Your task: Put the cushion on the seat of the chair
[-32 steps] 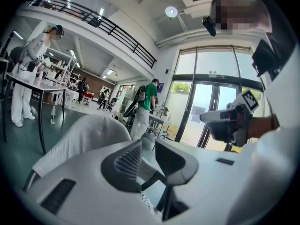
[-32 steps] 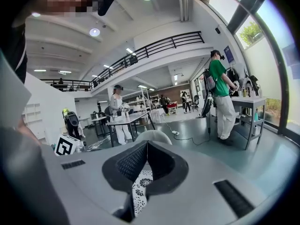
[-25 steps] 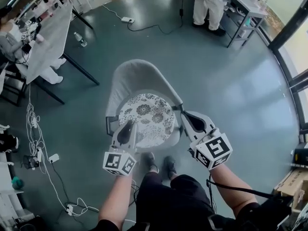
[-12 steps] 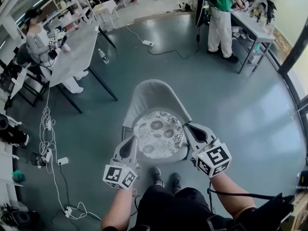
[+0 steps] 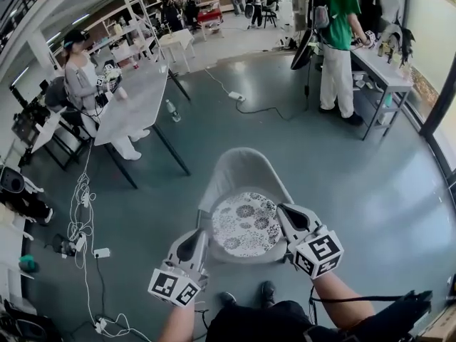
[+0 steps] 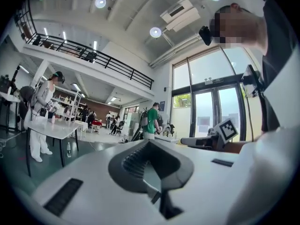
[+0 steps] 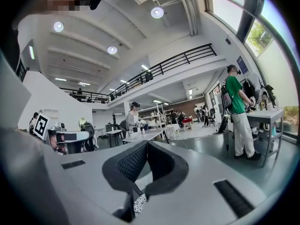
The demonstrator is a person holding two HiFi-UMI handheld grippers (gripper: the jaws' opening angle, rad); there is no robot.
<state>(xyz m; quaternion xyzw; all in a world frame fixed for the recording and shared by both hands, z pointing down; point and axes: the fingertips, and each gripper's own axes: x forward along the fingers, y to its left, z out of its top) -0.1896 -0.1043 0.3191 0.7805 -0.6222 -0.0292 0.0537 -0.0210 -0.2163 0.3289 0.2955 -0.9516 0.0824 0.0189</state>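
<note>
- One chair [image 5: 242,171] stands on the floor, and it carries one round flowered cushion [image 5: 246,224] lying flat on its seat.
- There are two grippers. The left gripper [image 5: 201,234] is at the chair's front left with its jaws clenched on nothing. The right gripper [image 5: 283,210] is at the chair's front right, jaws likewise pressed together and empty. Neither holds the cushion.
- There are two tables. The left table [image 5: 135,102] is beyond the chair to the left, with a person [image 5: 78,77] at it. The right table [image 5: 381,63] is beyond the chair to the right, with a person in green [image 5: 338,34] at it.
- One bottle [image 5: 171,110] is on the floor beside the left table, beyond the chair.
</note>
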